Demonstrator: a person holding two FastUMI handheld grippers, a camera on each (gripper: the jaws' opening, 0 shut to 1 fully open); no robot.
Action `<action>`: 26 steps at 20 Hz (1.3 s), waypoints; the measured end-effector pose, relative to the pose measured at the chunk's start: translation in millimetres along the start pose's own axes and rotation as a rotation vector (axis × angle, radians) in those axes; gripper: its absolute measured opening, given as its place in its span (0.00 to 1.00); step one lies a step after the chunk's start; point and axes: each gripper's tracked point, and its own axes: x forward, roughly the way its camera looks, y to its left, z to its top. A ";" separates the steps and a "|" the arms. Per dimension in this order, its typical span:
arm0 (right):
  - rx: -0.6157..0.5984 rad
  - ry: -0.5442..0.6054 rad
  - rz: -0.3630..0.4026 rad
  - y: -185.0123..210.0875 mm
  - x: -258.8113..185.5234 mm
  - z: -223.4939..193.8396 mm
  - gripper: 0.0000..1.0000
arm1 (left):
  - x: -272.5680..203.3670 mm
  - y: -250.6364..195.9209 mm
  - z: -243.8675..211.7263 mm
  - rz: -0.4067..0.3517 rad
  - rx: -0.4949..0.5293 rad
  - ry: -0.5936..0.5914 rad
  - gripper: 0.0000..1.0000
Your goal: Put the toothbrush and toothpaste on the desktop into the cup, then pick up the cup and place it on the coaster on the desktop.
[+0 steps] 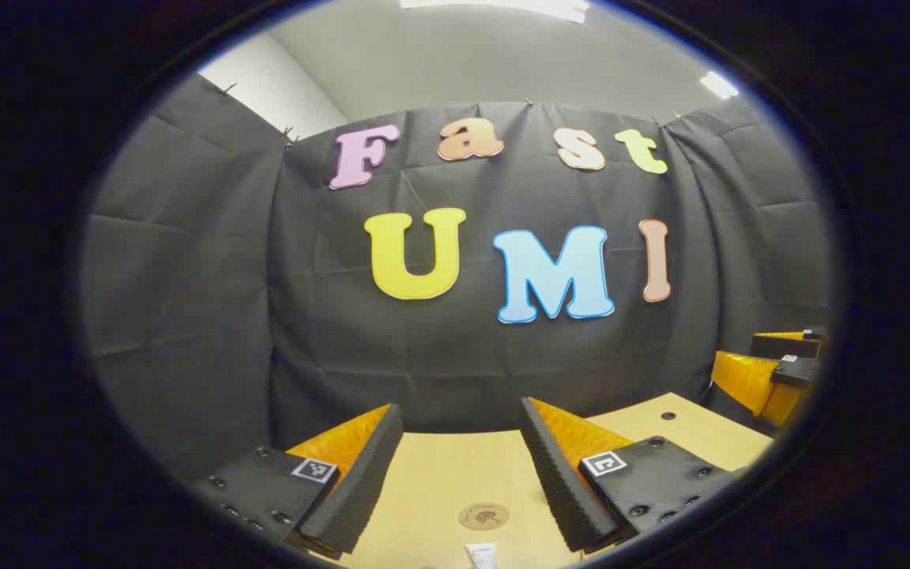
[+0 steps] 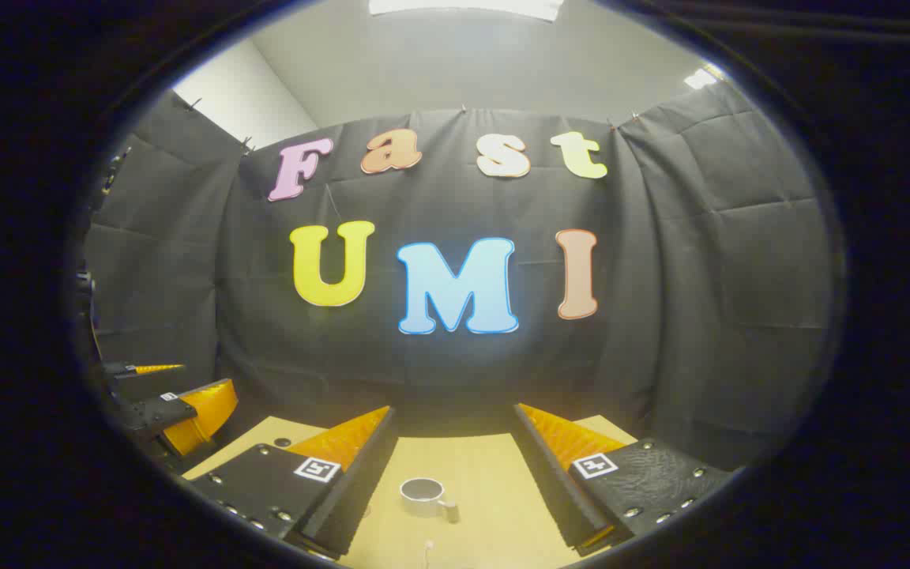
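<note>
Left gripper view: left claw (image 1: 461,442) spread wide, empty, above the light wooden worktop (image 1: 439,482). Round cork coaster (image 1: 483,517) flat between the fingers; white toothpaste tube (image 1: 482,555) just nearer, at the bottom edge. Right claw (image 1: 775,371) at far right.

Right gripper view: right claw (image 2: 455,442) likewise wide apart, holding nothing. Cup (image 2: 426,493) upright on the worktop between the fingers, handle rightward. Small white object (image 2: 428,545) nearer, too small to identify. Left claw (image 2: 178,403) at far left, parted.

No readable text: the coaster (image 1: 483,517) carries a faint stamp too small to make out, and the gripper fingers (image 1: 611,462) bear square coded markers, not words.
</note>
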 end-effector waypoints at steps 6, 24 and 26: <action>-0.019 0.025 0.032 13.3 10.8 -8.7 0.91 | 20.3 -9.7 -2.4 -0.030 0.013 0.011 0.96; -0.038 0.263 0.123 28.2 34.1 -82.9 0.91 | 45.4 -0.6 -89.0 -0.004 -0.136 0.254 0.94; -0.042 0.300 0.135 31.4 32.1 -96.6 0.90 | 44.8 4.8 -108.9 0.003 -0.139 0.299 0.97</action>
